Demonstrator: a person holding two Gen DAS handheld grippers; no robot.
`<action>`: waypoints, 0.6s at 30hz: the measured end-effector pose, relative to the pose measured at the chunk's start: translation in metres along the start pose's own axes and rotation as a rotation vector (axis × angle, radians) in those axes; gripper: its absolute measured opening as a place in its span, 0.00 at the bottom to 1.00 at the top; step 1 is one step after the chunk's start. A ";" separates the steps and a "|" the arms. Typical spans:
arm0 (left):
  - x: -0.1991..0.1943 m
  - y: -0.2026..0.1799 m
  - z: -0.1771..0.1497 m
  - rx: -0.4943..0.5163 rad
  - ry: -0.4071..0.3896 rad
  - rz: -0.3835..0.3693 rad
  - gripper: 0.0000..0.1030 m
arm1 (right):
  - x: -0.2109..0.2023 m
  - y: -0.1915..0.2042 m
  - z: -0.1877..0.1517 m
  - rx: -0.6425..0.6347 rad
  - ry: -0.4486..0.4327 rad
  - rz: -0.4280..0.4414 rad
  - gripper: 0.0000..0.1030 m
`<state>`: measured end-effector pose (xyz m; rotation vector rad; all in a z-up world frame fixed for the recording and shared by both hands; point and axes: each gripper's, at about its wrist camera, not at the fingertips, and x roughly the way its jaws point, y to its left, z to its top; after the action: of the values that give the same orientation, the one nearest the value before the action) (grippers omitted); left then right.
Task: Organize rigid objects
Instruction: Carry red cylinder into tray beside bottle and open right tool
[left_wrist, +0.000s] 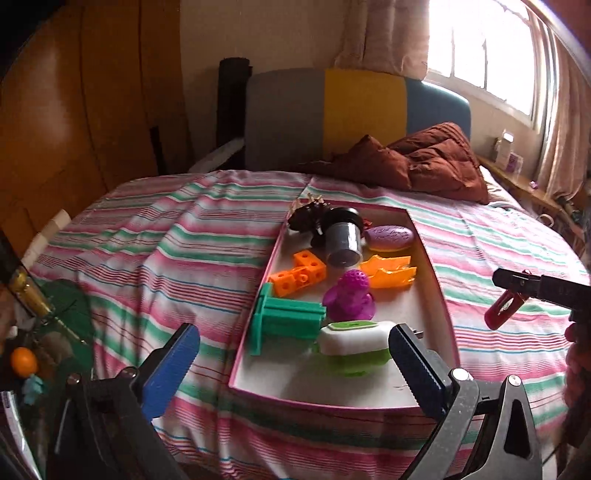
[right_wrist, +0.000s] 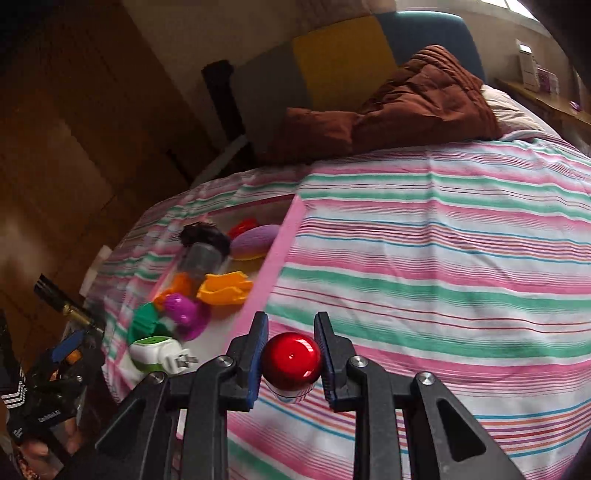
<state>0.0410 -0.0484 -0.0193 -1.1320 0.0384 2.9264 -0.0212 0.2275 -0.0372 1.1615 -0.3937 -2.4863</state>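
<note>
Bedspread (left_wrist: 155, 236) carries the pink-rimmed tray (left_wrist: 436, 266) of toys. Right gripper (right_wrist: 291, 360) sits clamped on a red capped item (right_wrist: 291, 356), over the stripes just right of the tray, nearer it. Left gripper (left_wrist: 291, 354) gapes wide, empty, at the tray's near end.

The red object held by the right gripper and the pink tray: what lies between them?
Only bare striped bedsheet, seen in the left wrist view: the red object in the right gripper hangs beside the pink tray.
</note>
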 end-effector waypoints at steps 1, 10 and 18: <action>0.001 0.000 -0.001 0.003 0.009 0.013 1.00 | 0.005 0.012 0.000 -0.018 0.008 0.017 0.24; 0.000 0.015 -0.007 -0.051 0.045 0.029 1.00 | 0.033 0.073 0.000 -0.055 0.038 0.078 0.24; 0.001 0.027 -0.010 -0.095 0.049 0.028 1.00 | 0.040 0.084 -0.003 -0.084 0.074 0.017 0.24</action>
<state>0.0466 -0.0756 -0.0262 -1.2255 -0.0857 2.9538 -0.0248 0.1344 -0.0321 1.2067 -0.2755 -2.4131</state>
